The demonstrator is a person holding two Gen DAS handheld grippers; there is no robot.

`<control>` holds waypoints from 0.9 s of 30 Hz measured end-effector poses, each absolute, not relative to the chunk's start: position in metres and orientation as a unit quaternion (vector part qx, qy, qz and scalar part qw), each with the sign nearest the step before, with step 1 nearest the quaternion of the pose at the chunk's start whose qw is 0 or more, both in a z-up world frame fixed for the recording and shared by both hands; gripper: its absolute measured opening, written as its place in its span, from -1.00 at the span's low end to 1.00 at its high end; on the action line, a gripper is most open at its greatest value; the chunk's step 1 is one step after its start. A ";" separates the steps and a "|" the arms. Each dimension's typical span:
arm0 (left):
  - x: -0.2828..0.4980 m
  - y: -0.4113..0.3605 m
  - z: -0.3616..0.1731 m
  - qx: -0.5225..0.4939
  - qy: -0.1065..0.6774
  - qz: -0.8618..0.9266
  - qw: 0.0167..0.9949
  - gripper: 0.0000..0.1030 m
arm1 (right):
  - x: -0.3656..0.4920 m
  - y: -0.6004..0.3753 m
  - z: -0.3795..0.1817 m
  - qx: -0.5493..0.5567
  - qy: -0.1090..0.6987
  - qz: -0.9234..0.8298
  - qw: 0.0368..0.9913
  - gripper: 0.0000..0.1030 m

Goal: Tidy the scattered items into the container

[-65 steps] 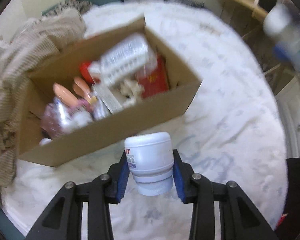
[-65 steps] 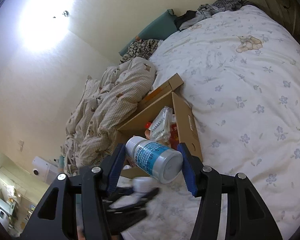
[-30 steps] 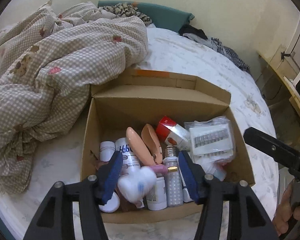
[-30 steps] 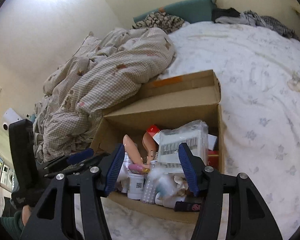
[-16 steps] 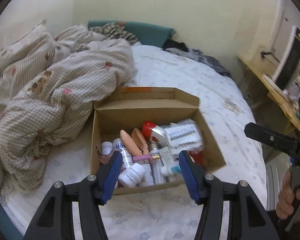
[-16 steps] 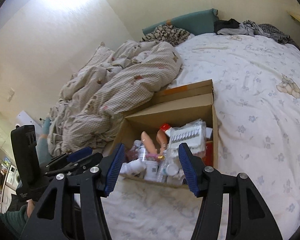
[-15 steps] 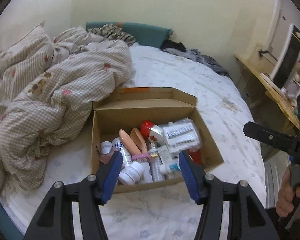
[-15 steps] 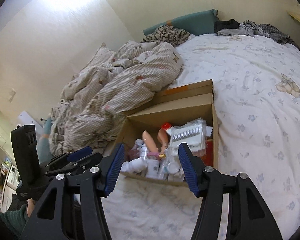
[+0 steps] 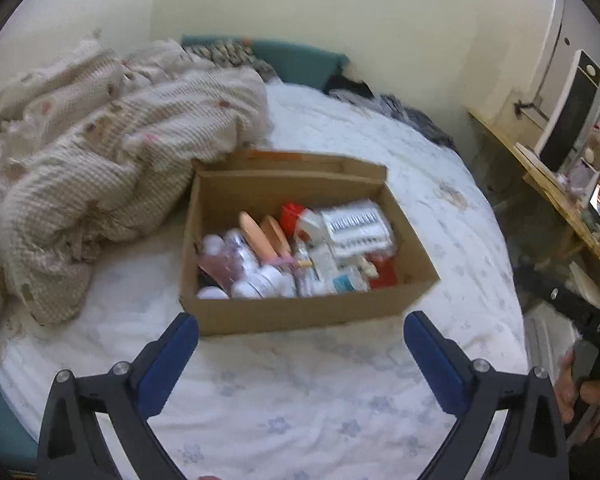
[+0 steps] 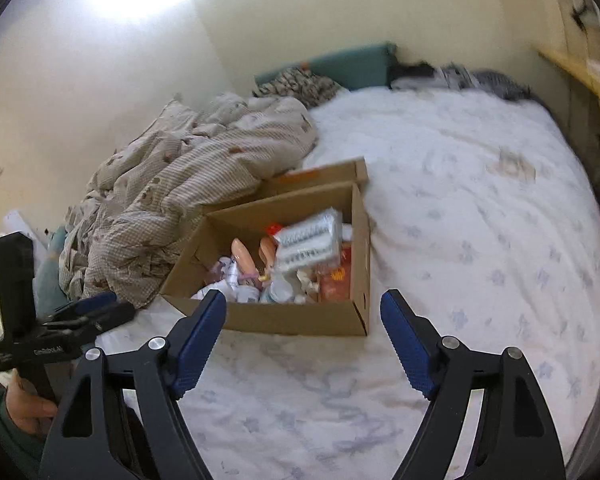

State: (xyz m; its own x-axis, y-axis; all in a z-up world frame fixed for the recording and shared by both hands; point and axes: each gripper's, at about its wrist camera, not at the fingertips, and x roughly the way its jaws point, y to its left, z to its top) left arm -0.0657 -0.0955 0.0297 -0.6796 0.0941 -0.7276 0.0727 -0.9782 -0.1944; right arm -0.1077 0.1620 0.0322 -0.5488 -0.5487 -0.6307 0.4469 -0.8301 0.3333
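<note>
1. Cardboard, plain brown and rectangular, makes up the one box (image 9: 300, 312) that sits open-topped on the bed (image 9: 320, 408), its long axis running left to right in the left wrist view, with one flap folded back on the far side.
2. Inside the box lie mixed toiletries: white plastic bottles (image 9: 260, 280), two smooth peach-coloured oval pieces (image 9: 260, 240) leaning side by side, a clear crinkled packet (image 9: 356, 228) with dark rows printed on it, and a red pack (image 10: 336, 276) near the right wall. The frames are blurred, so the bottles cannot be counted.
3. Left gripper (image 9: 300, 356) hovers near the box's near wall, fingers spread wide with blue ribbed pads (image 9: 168, 360) holding nothing.
4. Right gripper (image 10: 302, 340) is likewise wide apart and empty, near the box's near right corner.
5. White sheet with faint blue flower print covers the bed; a rumpled beige checked quilt (image 9: 100, 168) is heaped just left of the box, touching its far left corner.
6. One teal headboard (image 10: 352, 66) stands at the far end, with dark clothes (image 10: 460, 74) piled beside it.
</note>
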 end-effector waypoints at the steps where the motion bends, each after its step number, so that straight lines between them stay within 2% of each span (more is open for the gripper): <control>1: -0.064 -0.093 0.031 -0.395 -0.096 0.914 -0.006 0.99 | -0.108 0.162 0.030 0.384 -0.069 -0.876 0.283 0.60; 12: -0.062 -0.063 0.028 -0.403 -0.027 0.914 -0.026 0.99 | -0.092 0.107 0.006 0.406 -0.017 -0.859 0.311 0.60; 27: -0.067 -0.065 0.022 -0.412 -0.025 0.910 -0.030 0.98 | -0.083 0.102 0.005 0.399 -0.021 -0.857 0.327 0.60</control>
